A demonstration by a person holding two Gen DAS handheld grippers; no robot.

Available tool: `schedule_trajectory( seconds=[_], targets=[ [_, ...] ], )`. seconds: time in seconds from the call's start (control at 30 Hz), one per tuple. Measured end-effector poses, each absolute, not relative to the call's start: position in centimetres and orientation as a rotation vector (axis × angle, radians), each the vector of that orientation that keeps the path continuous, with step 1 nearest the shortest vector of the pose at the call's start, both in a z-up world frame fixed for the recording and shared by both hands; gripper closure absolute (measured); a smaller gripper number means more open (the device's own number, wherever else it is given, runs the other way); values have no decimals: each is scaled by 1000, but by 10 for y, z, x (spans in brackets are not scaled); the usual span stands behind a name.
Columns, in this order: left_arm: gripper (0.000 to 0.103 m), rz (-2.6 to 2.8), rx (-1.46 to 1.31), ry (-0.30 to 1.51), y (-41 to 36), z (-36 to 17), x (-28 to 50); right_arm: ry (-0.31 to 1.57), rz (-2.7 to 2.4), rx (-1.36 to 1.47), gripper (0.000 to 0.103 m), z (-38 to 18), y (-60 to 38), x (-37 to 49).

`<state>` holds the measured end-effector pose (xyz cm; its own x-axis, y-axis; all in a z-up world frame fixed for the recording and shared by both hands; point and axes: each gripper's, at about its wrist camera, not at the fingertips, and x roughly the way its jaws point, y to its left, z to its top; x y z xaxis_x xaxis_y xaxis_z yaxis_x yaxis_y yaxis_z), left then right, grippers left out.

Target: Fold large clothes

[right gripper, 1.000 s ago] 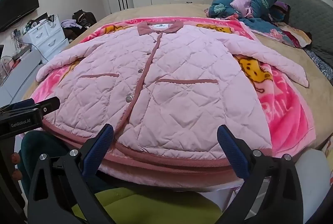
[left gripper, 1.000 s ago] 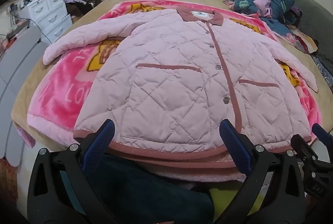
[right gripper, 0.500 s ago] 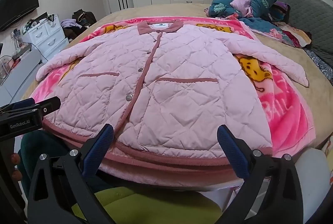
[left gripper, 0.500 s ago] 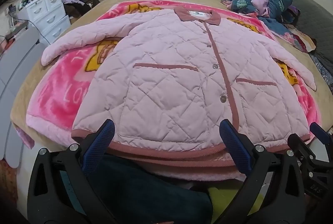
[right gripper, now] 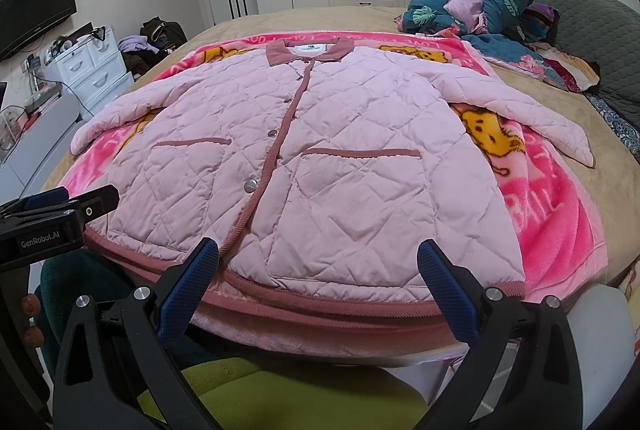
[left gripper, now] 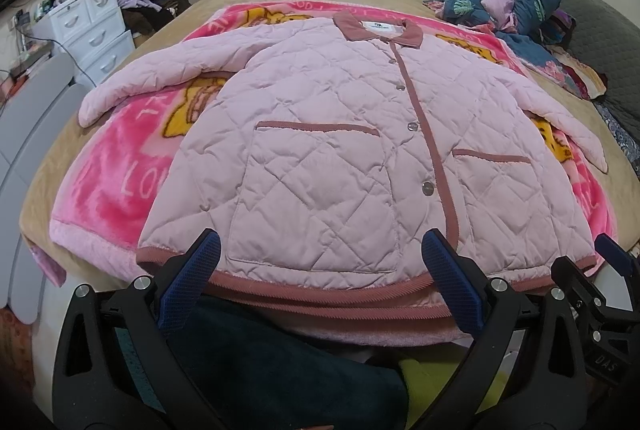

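Two grippers hover at the near edge of the bed, both spread wide and pinching nothing: the left gripper (left gripper: 320, 286) and the right gripper (right gripper: 318, 288) each frame part of the hem. Between and beyond them, the pale pink quilted jacket with dusty-rose trim (left gripper: 340, 158) lies face up, buttoned and flat on a bright pink cartoon fleece blanket (left gripper: 120, 170), its sleeves stretched out to both sides. Folding looks not yet begun; this seems the approach step. Next, I judge, each gripper must reach a sleeve or side edge, close on the padded fabric, and carry it inward across the front.
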<state>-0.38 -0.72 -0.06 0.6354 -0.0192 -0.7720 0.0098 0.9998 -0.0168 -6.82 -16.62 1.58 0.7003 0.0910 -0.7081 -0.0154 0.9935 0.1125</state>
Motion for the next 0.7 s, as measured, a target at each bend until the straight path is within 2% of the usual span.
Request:
schedule_trajectory(
  seconds=[0.7],
  targets=[
    [9,-23,-9,880,-8,-1,-6,793,63,98,4,15,-163,-71]
  ],
)
